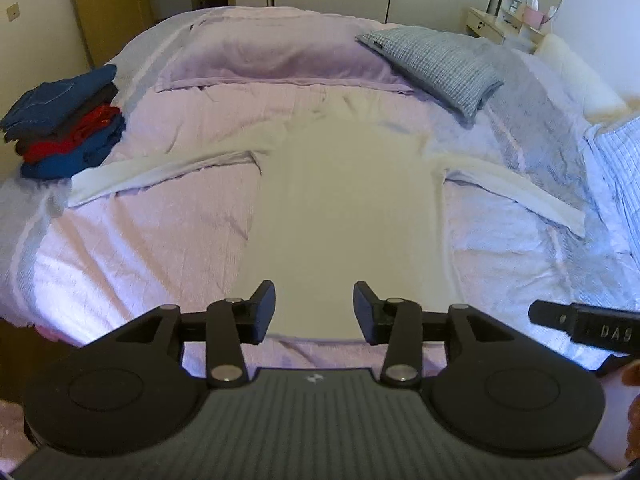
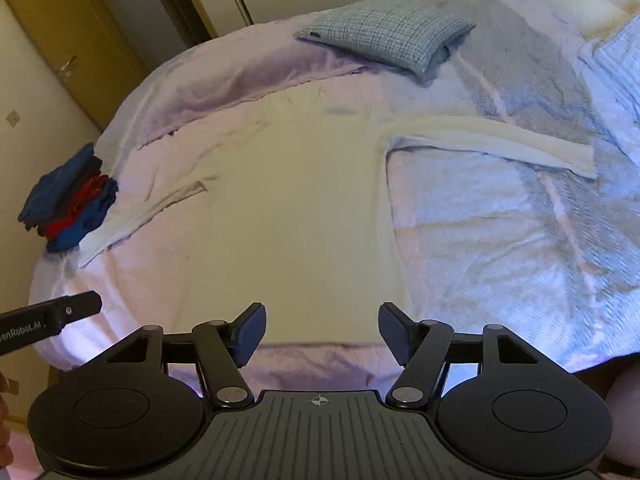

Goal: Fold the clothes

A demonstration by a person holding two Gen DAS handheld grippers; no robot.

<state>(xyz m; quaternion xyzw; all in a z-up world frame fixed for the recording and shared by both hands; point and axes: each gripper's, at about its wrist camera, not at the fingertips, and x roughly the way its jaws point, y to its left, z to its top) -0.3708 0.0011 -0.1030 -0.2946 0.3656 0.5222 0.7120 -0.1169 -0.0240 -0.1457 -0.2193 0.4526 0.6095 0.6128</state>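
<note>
Step in hand, by judgement: start of the fold; shirt laid flat on the bed, front part smooth, both sleeves spread out to the sides, hem nearest to the cameras, collar far, toward the pillow; no fold made yet.

Stack of folded clothes in blue and red at the left edge of the bed, near the end of the left sleeve but, as it seems, not touching; right sleeve stretched over the grey-blue part of the cover.

Next move, probably: down to one sleeve or one side edge, a pinch on the cloth there, then a carry over the middle of the body; needs a low approach so that only the shirt is taken and not the cover under it; needs also both hands at the same level, to keep the fold line straight.

Left gripper: spread, pads apart, nothing between, above the hem, not touching cloth.

Right gripper: spread wider, empty too, above the same hem, clear of the shirt; tip of each gripper seen at the edge of the other view.
</note>
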